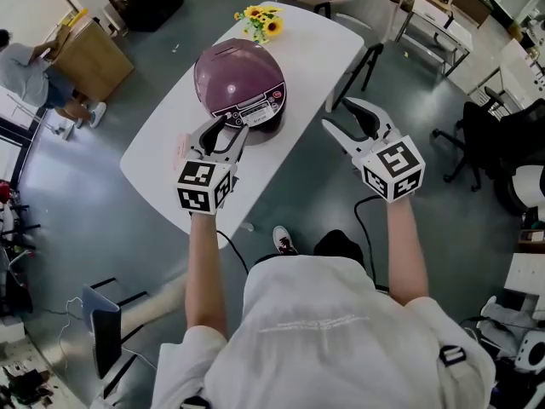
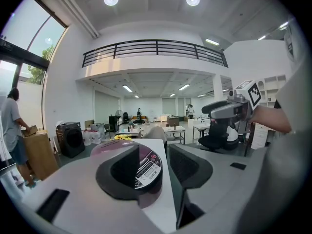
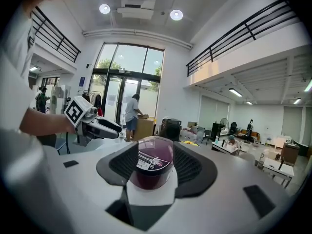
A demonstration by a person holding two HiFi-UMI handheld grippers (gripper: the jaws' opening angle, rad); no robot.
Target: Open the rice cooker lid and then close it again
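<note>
A purple rice cooker (image 1: 238, 82) with its lid shut and a silver control panel stands on the white oval table (image 1: 162, 156). My left gripper (image 1: 228, 129) hovers just in front of the cooker's panel, open and holding nothing. My right gripper (image 1: 339, 113) is off the table's right edge, also open and holding nothing. In the left gripper view the cooker (image 2: 144, 165) shows between the spread jaws of the left gripper (image 2: 153, 165), and the right gripper (image 2: 226, 109) is at the right. In the right gripper view the cooker (image 3: 155, 165) sits centred between that gripper's (image 3: 155, 172) jaws, a short way ahead.
Yellow flowers (image 1: 262, 22) stand on the table behind the cooker. A chair (image 1: 362, 20) is at the table's far right edge. Office chairs (image 1: 490, 143) and desks (image 1: 443, 15) are to the right. A person (image 1: 30, 75) works at a cardboard box (image 1: 89, 58) on the left.
</note>
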